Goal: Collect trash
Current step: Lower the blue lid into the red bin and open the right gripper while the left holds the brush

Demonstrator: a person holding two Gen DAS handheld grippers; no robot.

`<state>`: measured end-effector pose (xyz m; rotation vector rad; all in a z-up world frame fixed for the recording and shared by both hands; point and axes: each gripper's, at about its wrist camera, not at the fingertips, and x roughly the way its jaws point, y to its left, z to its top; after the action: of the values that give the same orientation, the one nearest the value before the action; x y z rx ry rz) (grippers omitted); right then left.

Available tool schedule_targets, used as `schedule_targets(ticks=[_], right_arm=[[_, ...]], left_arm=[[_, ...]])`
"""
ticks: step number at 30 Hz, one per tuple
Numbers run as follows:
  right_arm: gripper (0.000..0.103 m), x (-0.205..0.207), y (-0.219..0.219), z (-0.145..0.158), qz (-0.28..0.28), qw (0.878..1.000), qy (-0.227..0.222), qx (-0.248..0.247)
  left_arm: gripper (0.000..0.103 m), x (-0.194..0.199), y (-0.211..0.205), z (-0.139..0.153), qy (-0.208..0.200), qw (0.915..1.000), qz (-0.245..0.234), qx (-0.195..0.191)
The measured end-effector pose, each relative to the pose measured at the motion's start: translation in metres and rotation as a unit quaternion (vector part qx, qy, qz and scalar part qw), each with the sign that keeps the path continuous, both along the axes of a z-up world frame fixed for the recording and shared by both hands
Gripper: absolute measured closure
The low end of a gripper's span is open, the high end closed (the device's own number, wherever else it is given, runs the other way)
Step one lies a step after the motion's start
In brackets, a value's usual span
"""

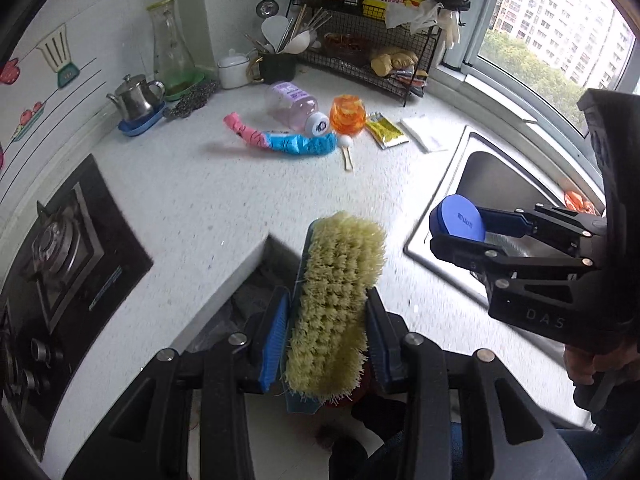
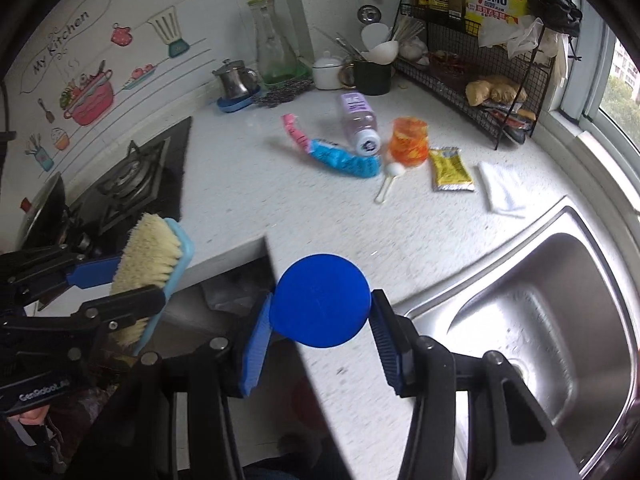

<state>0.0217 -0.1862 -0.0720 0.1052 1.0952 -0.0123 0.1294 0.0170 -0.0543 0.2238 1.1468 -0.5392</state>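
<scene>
My left gripper (image 1: pixel 326 295) is shut on a scrub brush (image 1: pixel 336 272) with yellow bristles and a blue back, held above the counter's front corner. My right gripper (image 2: pixel 322 297) is shut on a round blue lid (image 2: pixel 320 276) near the sink's edge. Each gripper shows in the other view: the left gripper (image 2: pixel 138 284) with the brush (image 2: pixel 152 252), the right gripper (image 1: pixel 444 229) with the lid (image 1: pixel 462 220). On the counter farther back lie a pink and blue wrapper (image 1: pixel 288 142), a tipped pink bottle (image 1: pixel 296 110), an orange cup (image 1: pixel 347 116), a white spoon (image 1: pixel 346 152), a yellow sachet (image 1: pixel 386 131) and a white tissue (image 1: pixel 424 134).
A dark bin with a grey bag (image 1: pixel 252 300) sits below the counter's corner. The gas stove (image 1: pixel 60 248) is at left, the steel sink (image 2: pixel 540 320) at right. A wire rack (image 1: pixel 360 40), a utensil cup (image 1: pixel 276 66), a glass carafe (image 1: pixel 170 48) and a steel kettle (image 1: pixel 138 98) line the back.
</scene>
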Motion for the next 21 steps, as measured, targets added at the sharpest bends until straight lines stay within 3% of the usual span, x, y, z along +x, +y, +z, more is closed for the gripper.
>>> schedule_targets(ticks=[10,21], right_arm=[[0.057,-0.054,0.057,-0.023,-0.009,1.0,0.013,0.0],[0.057,-0.094,0.077,-0.112,-0.02,0.998,0.062,0.0]], left_arm=[[0.068,-0.069,0.06,-0.021,0.024,0.9995,0.015,0.011],[0.068,-0.109,0.078,-0.122,0.103,0.9941,0.01,0.033]])
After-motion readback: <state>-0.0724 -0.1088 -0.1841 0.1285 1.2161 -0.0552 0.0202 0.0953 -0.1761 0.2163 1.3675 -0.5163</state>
